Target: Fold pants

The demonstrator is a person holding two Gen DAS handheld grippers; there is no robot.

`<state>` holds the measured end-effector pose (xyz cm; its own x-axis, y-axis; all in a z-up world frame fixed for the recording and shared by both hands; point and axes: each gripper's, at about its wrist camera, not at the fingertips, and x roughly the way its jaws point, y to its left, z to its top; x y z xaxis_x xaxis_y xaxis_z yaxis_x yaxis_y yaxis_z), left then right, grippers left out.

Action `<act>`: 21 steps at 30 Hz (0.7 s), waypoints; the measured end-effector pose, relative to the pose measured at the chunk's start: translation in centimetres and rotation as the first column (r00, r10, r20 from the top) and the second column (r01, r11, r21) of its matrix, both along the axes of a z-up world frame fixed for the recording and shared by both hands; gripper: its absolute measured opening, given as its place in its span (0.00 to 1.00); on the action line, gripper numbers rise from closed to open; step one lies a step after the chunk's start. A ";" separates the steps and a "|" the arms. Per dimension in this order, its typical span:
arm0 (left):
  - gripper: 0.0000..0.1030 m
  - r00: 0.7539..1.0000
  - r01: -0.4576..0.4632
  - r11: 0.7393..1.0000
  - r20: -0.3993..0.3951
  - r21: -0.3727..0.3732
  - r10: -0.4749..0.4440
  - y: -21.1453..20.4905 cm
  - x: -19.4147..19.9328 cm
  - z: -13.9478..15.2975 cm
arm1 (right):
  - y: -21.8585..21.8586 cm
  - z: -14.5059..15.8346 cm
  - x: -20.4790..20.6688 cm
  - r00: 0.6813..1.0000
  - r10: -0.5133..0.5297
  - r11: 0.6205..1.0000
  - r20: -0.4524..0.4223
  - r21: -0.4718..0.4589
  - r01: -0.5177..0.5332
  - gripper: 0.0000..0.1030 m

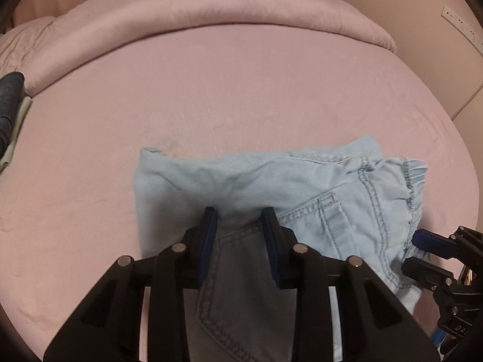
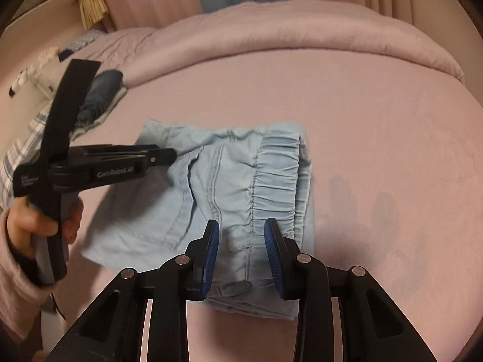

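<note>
Light blue pants (image 1: 302, 181) lie folded into a thick stack on the pink bed, elastic waistband (image 2: 277, 175) toward the right. My left gripper (image 1: 240, 215) is shut on a bunched fold near a back pocket, and creases run out from its tips. The right wrist view shows that left gripper (image 2: 173, 154) from the side, narrow, at the stack's left edge, with a hand (image 2: 36, 220) on its handle. My right gripper (image 2: 241, 229) is shut on the waistband end, and cloth fills the gap between its blue pads. It enters the left wrist view at the right edge (image 1: 410, 250).
The pink sheet (image 1: 241, 90) spreads all around the pants. A rolled pink duvet (image 1: 181, 21) runs along the far side. Dark folded clothes (image 2: 102, 90) sit at the left near a striped cloth (image 2: 21, 150). A white socket strip (image 1: 459, 27) is on the wall at right.
</note>
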<state>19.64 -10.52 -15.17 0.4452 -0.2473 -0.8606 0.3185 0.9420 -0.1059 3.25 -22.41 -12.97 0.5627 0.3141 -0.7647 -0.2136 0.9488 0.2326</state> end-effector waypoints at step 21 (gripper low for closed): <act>0.26 1.000 -0.023 0.969 -0.001 -0.248 0.023 7.4 -12.5 0.3 | 6.3 0.3 4.3 0.980 0.120 0.992 -0.156 -0.019 -0.125 0.34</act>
<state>7.12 -3.14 -14.88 0.4550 -0.4421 -0.7730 0.2974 0.8936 -0.3361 7.58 -16.07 -12.70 0.3955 0.3499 -0.8492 -0.2925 0.9245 0.2446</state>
